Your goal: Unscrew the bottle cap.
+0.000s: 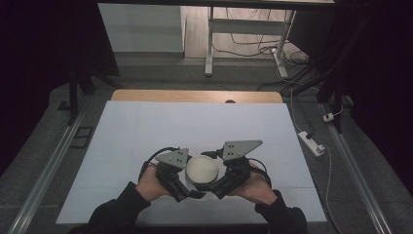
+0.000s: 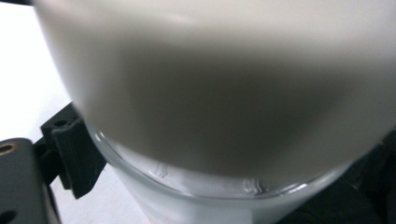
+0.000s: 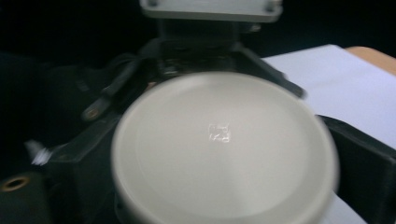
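Observation:
A jar with a round off-white lid (image 1: 202,167) is held over the white table top near its front edge, between both grippers. My left gripper (image 1: 186,186) comes in from the left. In the left gripper view the glass jar (image 2: 196,186) sits between the jaws just under the lid (image 2: 224,79), with one black finger (image 2: 70,151) against the glass. My right gripper (image 1: 219,183) comes in from the right. In the right gripper view its jaws stand on either side of the lid (image 3: 224,149), which looks slightly blurred. Both grippers appear shut on the jar and lid.
A white sheet (image 1: 195,126) covers the table, with a wooden edge (image 1: 195,95) at the far side. Beyond it stand a white desk frame (image 1: 243,29) and floor cables. A power strip (image 1: 311,142) lies on the floor to the right.

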